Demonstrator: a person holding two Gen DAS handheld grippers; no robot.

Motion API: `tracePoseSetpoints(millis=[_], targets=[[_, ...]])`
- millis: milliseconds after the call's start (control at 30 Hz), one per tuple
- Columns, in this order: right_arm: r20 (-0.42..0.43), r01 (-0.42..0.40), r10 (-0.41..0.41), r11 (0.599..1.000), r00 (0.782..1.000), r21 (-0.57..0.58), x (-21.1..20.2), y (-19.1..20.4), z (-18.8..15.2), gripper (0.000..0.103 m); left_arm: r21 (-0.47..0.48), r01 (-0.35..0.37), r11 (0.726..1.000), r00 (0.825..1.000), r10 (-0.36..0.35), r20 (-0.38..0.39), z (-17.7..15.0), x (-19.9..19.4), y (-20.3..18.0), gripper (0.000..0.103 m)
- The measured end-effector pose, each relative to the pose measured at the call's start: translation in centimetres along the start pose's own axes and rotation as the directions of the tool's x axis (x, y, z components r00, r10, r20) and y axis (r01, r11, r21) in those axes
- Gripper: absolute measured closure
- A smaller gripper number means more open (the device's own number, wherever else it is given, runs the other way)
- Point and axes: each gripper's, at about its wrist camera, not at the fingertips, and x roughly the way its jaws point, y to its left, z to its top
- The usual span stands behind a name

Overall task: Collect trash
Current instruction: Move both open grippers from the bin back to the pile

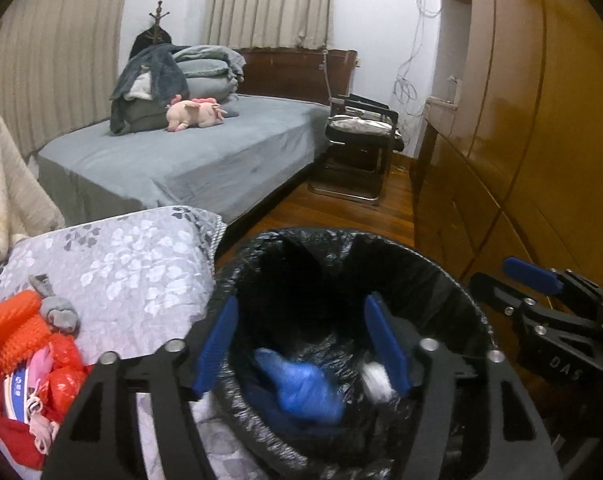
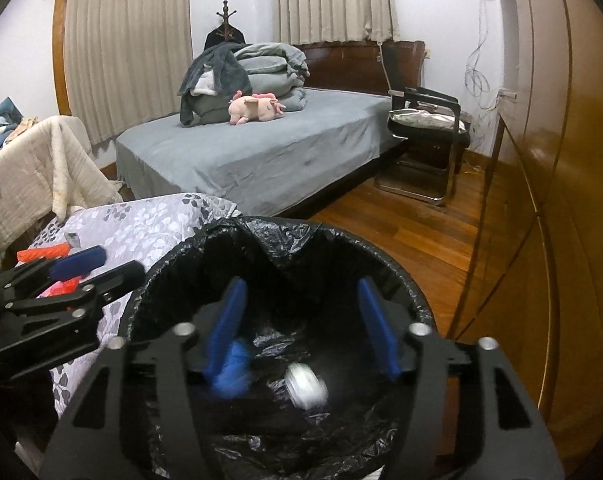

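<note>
A bin lined with a black bag (image 1: 421, 264) (image 2: 285, 236) stands on the wood floor beside a floral-covered surface. Inside it, blurred, are a crumpled blue piece (image 1: 305, 388) (image 2: 233, 372) and a small white piece (image 1: 377, 384) (image 2: 305, 388). My left gripper (image 1: 301, 344) is open and empty over the bin mouth. My right gripper (image 2: 301, 328) is open and empty over the bin too; it also shows in the left wrist view (image 1: 541, 292) at the bin's right. The left gripper shows in the right wrist view (image 2: 61, 280).
A floral cover (image 1: 133, 264) holds red and orange wrappers and bags (image 1: 33, 352) and a grey scrap (image 1: 57, 308). A grey bed (image 2: 261, 156) with a pink plush pig (image 2: 257, 108) lies beyond. A black chair (image 2: 425, 128) and wooden wardrobe (image 2: 561, 200) are right.
</note>
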Motion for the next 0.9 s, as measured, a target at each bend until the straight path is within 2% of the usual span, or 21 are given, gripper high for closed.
tracePoseSetpoints(millis=[133,300,567,633,900], targets=[[0.038,0.006,-0.006,1.000,0.999,0.018,-0.8,0.1,0.4,0.010,-0.023,-0.035,0.999,0.999,0.035,0.010,0.0,-1.2,1.7,0.025],[0.066,-0.019,0.020,1.000,0.998,-0.001,-1.7,1.6,1.0,0.007,-0.039,-0.110,0.993,0.993,0.111,0.049,-0.2,-3.9,4.0,0.012],[0.090,-0.102,0.106,0.994,0.990,-0.048,-2.1,6.5,2.0,0.006,-0.089,-0.222,0.971,0.970,0.230,0.083,-1.6,-8.6,8.7,0.009],[0.091,-0.129,0.134,0.990,0.987,-0.064,-2.0,8.2,2.2,0.006,-0.103,-0.254,0.962,0.961,0.262,0.084,-2.2,-9.7,10.0,0.009],[0.072,-0.217,0.226,0.969,0.971,-0.119,-1.1,14.5,2.1,0.006,-0.167,-0.393,0.904,0.910,0.409,0.072,-4.8,-13.2,15.8,0.009]])
